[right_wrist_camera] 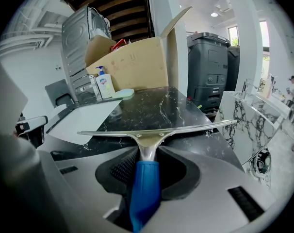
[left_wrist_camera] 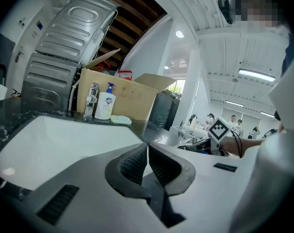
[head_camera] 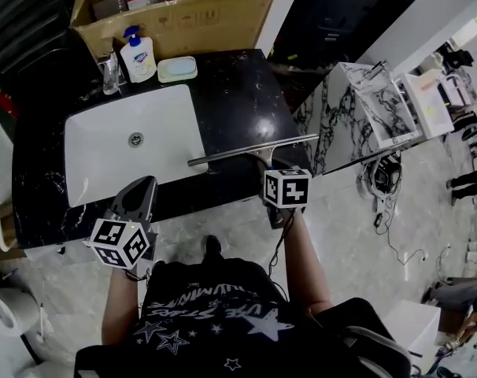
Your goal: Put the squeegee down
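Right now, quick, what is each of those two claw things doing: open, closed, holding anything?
Left gripper: closed, nothing between its jaws.
Right gripper: closed on the squeegee, by its blue handle.

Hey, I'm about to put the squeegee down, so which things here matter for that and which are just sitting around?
In the job:
squeegee, clamped by its blue handle in the right gripper
black countertop, a likely spot to set it

Just lying about:
left gripper, shut and empty
sink
soap bottle
soap dish
cardboard box
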A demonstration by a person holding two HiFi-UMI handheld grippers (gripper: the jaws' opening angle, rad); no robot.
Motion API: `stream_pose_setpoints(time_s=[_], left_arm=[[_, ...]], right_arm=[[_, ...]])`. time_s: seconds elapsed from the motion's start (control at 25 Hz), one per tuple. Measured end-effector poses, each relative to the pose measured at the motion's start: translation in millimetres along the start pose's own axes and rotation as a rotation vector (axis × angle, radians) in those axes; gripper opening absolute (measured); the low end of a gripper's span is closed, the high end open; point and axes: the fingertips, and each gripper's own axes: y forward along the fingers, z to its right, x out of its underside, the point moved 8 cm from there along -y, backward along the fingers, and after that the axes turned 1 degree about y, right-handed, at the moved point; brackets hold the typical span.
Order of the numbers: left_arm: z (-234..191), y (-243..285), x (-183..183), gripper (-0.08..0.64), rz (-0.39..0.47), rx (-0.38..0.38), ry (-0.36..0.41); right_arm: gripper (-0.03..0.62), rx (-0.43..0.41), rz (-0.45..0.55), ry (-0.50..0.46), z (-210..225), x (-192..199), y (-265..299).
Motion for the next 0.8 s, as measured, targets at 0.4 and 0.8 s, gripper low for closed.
stream_pose_setpoints(time_s=[0.4, 0.8], left_arm=[[-1.1, 3.3, -5.0, 0.028, -0.002, 0.030, 0.015], [-5.9, -3.1, -9.2, 0.028, 0.000, 0.078, 0.023]], right_arm=[[0.137, 0.027, 0.017, 0.010, -2.7, 1.7, -1.1], [0.152, 0.048, 0.090, 0.012, -11.5, 0.3, -21.0]])
